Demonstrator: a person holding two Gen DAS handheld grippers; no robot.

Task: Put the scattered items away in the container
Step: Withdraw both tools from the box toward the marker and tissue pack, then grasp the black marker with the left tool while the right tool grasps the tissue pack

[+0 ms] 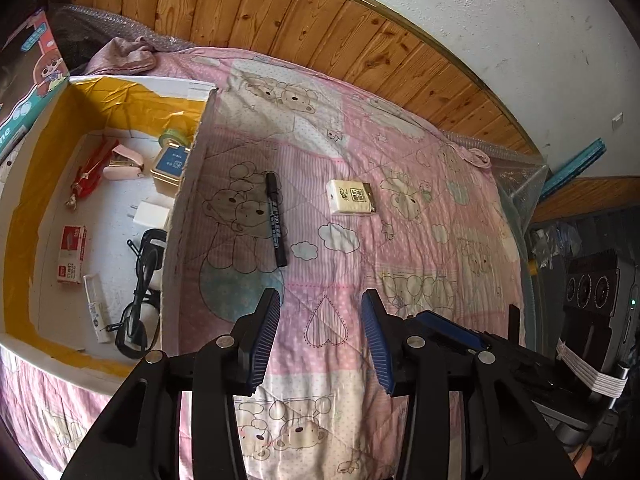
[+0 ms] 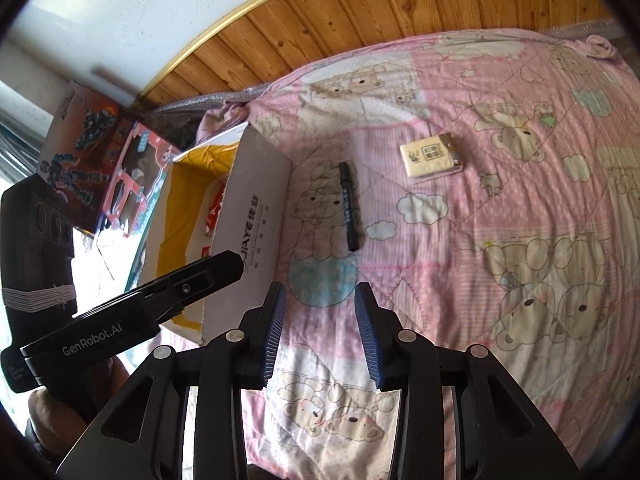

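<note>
The black marker (image 1: pixel 276 219) lies flat on the pink quilt (image 1: pixel 400 240), just beside the outer wall of the cardboard box (image 1: pixel 188 216); the tissue pack (image 1: pixel 352 197) sits farther out from that wall, well apart from the pen. Both the left gripper (image 1: pixel 320 336) and right gripper (image 2: pixel 320 334) hover short of the marker with jaws spread wide, holding nothing. The round pen may roll on the soft quilt if only one finger nudges it, or a low pinch may snag fabric. The box wall reads "JIAYE"; the left tool's body reads "GenRobot.AI".
</note>
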